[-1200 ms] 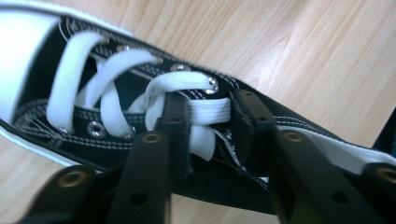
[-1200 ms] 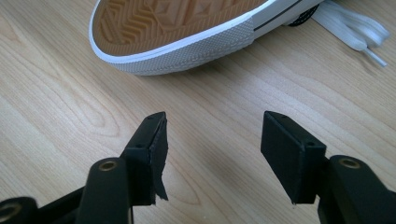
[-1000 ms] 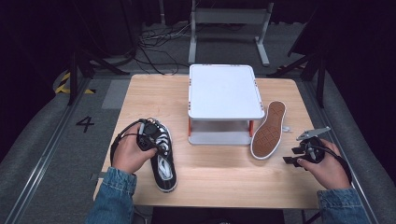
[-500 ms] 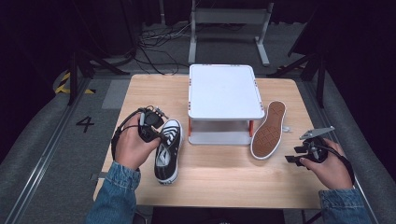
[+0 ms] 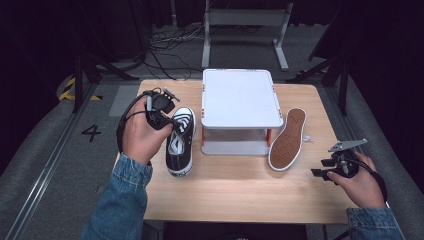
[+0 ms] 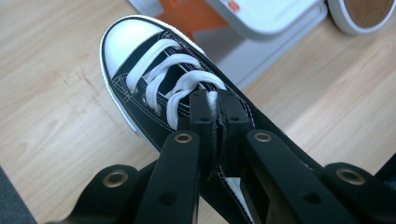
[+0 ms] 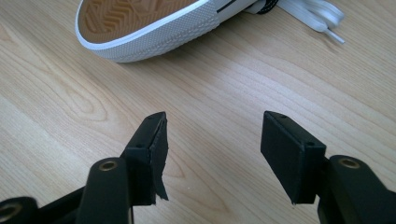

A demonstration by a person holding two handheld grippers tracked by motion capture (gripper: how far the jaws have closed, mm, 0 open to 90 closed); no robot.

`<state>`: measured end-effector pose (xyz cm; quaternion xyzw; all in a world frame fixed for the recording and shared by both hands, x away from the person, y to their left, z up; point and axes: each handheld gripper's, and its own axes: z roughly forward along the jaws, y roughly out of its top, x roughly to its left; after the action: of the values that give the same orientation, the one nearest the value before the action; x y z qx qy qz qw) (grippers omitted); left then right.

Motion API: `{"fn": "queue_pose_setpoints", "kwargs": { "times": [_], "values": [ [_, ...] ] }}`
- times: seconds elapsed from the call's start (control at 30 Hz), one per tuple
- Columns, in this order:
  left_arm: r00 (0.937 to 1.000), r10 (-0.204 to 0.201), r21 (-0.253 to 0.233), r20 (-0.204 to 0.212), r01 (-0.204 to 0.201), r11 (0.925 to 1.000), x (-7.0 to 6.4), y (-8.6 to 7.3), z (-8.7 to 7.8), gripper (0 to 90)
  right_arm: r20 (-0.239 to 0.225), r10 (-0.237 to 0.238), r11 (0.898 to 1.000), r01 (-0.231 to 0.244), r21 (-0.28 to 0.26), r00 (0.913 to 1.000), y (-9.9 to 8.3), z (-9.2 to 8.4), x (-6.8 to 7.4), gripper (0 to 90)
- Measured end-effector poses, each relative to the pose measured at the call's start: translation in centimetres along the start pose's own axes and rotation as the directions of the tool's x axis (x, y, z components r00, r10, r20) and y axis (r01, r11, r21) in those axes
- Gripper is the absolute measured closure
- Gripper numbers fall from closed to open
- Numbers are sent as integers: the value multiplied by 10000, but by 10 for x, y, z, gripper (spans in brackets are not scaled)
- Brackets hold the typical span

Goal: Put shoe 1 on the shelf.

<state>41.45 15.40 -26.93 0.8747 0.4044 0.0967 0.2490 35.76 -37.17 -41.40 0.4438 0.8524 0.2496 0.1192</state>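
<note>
A black sneaker (image 5: 181, 142) with white laces and a white toe cap (image 6: 126, 51) hangs off the table, left of the white stand. My left gripper (image 5: 169, 119) is shut on it: in the left gripper view the jaws (image 6: 215, 107) pinch the tongue and top laces, and the toe points away from them. A second sneaker (image 5: 287, 140) lies on its side right of the stand, tan sole showing. Its sole edge (image 7: 140, 28) lies beyond my right gripper (image 7: 212, 135), which stands open over bare wood near the table's right front (image 5: 321, 169).
The white stand (image 5: 240, 97) with orange legs sits mid-table at the back; its base (image 6: 261, 60) is close behind the held sneaker. Loose white laces (image 7: 317, 14) trail from the second sneaker. The wooden table (image 5: 240, 200) is ringed by dark floor with cables and frames.
The left hand has risen and carried the black sneaker up off the table, a little farther back and toward the stand. The right hand and the second sneaker have stayed put.
</note>
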Motion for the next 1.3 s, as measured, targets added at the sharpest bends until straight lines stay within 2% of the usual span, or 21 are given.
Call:
{"fn": "queue_pose_setpoints", "kwargs": {
  "times": [0.17, 0.33, 0.4, 0.43, 0.47, 0.5, 0.53, 0.57, 0.63, 0.67, 0.77, 0.83, 0.87, 1.0, 1.03, 1.1, 1.17, 1.3],
  "values": [
    [9997, -149, -329, -171, 143, 9994, 6, 15, -14, 870, 48, 97, 10000, -97, -21, 9999, -4, -2, -1, 424],
    [9990, -200, -760, -406, 169, 9970, 6, 33, -29, 871, 134, 252, 9997, -251, -47, 9996, -9, -6, -2, 425],
    [9984, -130, -874, -549, 82, 9961, 5, 43, -34, 871, 179, 275, 9996, -273, -74, 9995, -11, -7, -2, 425],
    [9984, -130, -874, -549, 82, 9961, 5, 43, -34, 871, 179, 275, 9996, -273, -74, 9995, -11, -7, -2, 425],
    [9980, -14, -985, -631, -48, 9951, 4, 53, -39, 872, 164, 305, 9995, -303, -102, 9994, -11, -8, -2, 425],
    [9980, -14, -985, -631, -48, 9951, 4, 53, -39, 871, 161, 298, 9995, -297, -106, 9994, -11, -8, -2, 424],
    [9974, 164, -1095, -700, -241, 9937, 2, 62, -42, 871, 172, 292, 9995, -290, -104, 9994, -11, -8, -2, 425],
    [9974, 164, -1095, -700, -241, 9937, 2, 62, -42, 872, 182, 297, 9995, -295, -114, 9994, -12, -9, -2, 425],
    [9961, 389, -1258, -798, -488, 9909, 1, 75, -45, 872, 200, 320, 9994, -318, -122, 9993, -13, -8, -2, 425],
    [9961, 389, -1258, -798, -488, 9909, 1, 75, -45, 872, 195, 329, 9994, -327, -100, 9993, -14, -8, -1, 425],
    [9951, 652, -1265, -738, -742, 9892, 0, 95, -41, 872, 172, 365, 9993, -364, -68, 9992, -17, -8, 0, 430],
    [9948, 698, -1229, -739, -785, 9893, 0, 99, -39, 872, 216, 384, 9992, -382, -94, 9990, -19, -10, 0, 430],
    [9940, 794, -1256, -748, -884, 9881, -2, 109, -35, 872, 229, 429, 9990, -426, -124, 9988, -19, -12, 0, 430],
    [9947, 798, -1366, -655, -882, 9867, -4, 121, -30, 872, 283, 438, 9989, -432, -195, 9986, -19, -14, -2, 430],
    [9939, 901, -1423, -636, -984, 9849, -7, 130, -26, 872, 278, 439, 9988, -433, -232, 9987, -18, -13, -2, 430],
    [9932, 933, -1404, -703, -1024, 9848, -8, 135, -23, 872, 234, 409, 9989, -403, -242, 9989, -17, -13, -2, 430],
    [9899, 1196, -1393, -766, -1294, 9818, -10, 146, -18, 872, 194, 376, 9991, -371, -222, 9991, -16, -12, -2, 430],
    [9911, 1055, -1679, -809, -1179, 9787, -12, 161, -7, 872, 109, 422, 9989, -419, -226, 9991, -18, -10, -5, 430]
  ]
}}
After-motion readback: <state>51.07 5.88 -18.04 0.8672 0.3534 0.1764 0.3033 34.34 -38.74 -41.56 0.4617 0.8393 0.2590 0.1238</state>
